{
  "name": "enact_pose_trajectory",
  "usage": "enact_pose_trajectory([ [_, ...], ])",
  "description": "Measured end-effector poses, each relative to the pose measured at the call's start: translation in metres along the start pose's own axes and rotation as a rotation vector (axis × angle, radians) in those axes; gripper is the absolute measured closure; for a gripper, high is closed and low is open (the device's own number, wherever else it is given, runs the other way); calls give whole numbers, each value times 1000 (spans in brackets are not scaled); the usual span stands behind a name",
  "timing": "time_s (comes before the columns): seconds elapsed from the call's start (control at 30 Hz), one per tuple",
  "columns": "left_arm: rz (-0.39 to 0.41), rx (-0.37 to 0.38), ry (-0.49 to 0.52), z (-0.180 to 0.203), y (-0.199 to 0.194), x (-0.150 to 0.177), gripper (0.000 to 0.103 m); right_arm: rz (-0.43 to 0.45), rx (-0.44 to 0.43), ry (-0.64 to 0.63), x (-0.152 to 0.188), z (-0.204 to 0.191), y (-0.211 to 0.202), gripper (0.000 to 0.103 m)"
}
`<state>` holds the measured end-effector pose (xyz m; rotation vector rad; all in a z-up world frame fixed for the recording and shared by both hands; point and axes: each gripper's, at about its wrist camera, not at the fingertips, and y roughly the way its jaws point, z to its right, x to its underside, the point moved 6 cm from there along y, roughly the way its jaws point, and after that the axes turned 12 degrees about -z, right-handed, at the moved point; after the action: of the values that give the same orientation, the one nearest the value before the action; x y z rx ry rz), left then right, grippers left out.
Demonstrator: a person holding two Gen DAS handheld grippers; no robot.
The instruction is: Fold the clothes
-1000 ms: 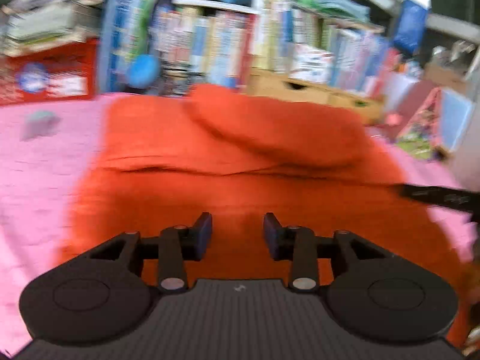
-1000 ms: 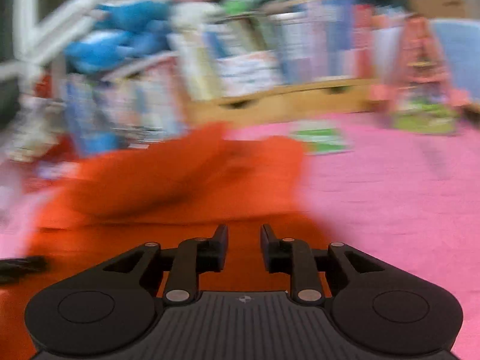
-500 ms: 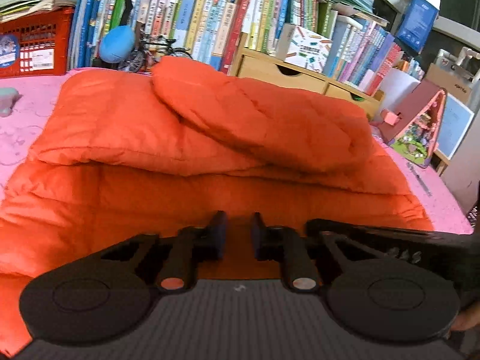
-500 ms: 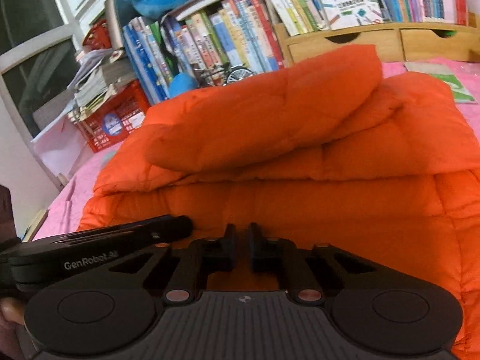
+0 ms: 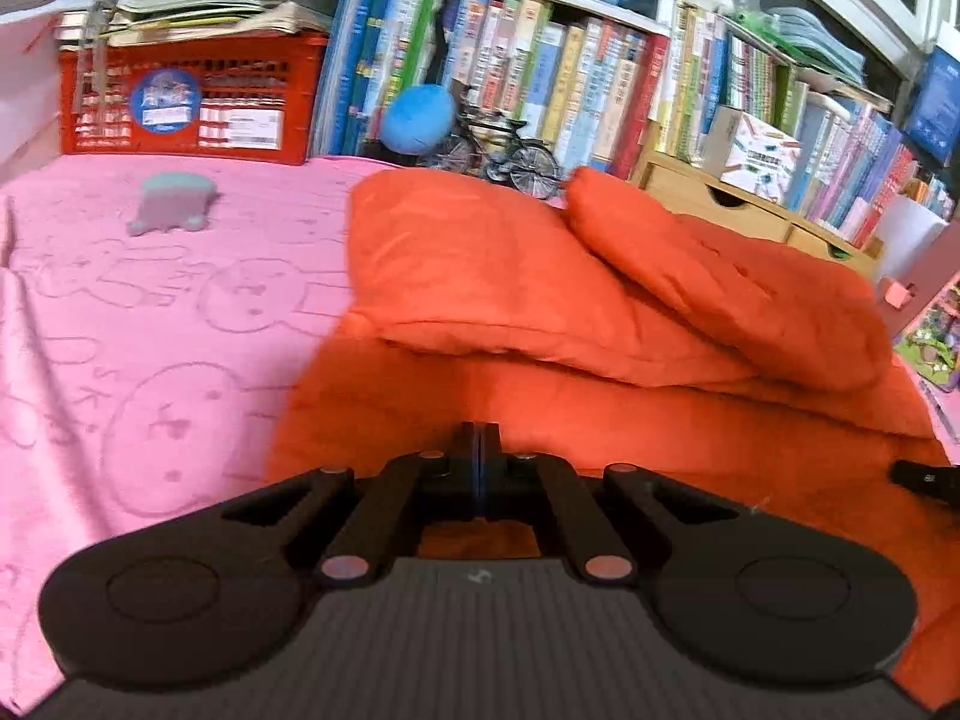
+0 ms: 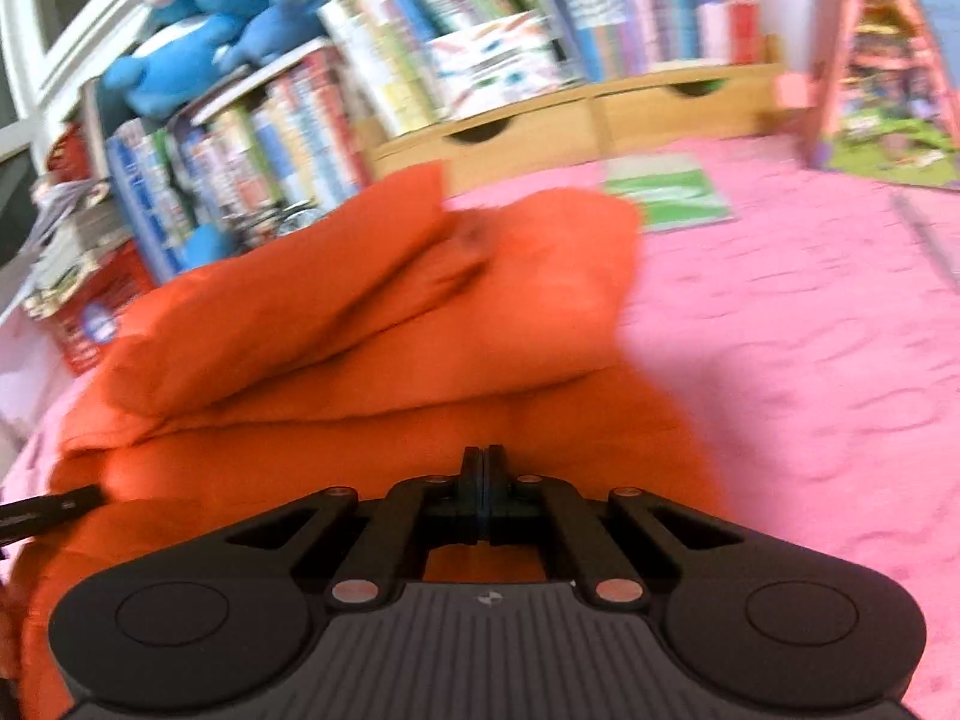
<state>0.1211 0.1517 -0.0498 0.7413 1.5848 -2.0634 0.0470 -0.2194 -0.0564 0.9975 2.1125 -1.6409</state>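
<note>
An orange puffy jacket (image 5: pixel 600 312) lies on the pink blanket, with its sleeves folded over its body. It also shows in the right wrist view (image 6: pixel 372 348). My left gripper (image 5: pixel 476 456) is shut over the jacket's near hem, towards its left side; whether cloth is pinched between the pads is hidden. My right gripper (image 6: pixel 483 480) is shut over the near hem towards its right side. The tip of the other gripper shows at the right edge of the left view (image 5: pixel 924 477) and the left edge of the right view (image 6: pixel 48 507).
A pink blanket (image 5: pixel 150 330) covers the surface. A small grey toy (image 5: pixel 171 203) lies on it at far left. A red crate (image 5: pixel 192 99), rows of books (image 5: pixel 570 72) and wooden drawers (image 6: pixel 540 120) line the back. A green booklet (image 6: pixel 666 192) lies beyond the jacket.
Both grippers closed from open to fully shut. They have moved apart along the near hem, the left one leftwards and the right one rightwards.
</note>
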Motion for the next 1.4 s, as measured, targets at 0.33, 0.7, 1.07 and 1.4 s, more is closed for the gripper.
enact_pose_trajectory([
  [0.33, 5, 11, -20, -3, -2, -1, 100, 31, 64, 36, 3, 26, -13, 103],
  [0.7, 12, 221, -238, -33, 1, 2, 100, 76, 149, 137, 5, 44, -21, 103],
  [1.07, 31, 138, -210, -22, -5, 3, 99, 119, 223, 208, 8, 54, -31, 91],
  [1.4, 11, 215, 73, 87, -24, 26, 74, 170, -69, -47, 20, -45, -52, 55],
])
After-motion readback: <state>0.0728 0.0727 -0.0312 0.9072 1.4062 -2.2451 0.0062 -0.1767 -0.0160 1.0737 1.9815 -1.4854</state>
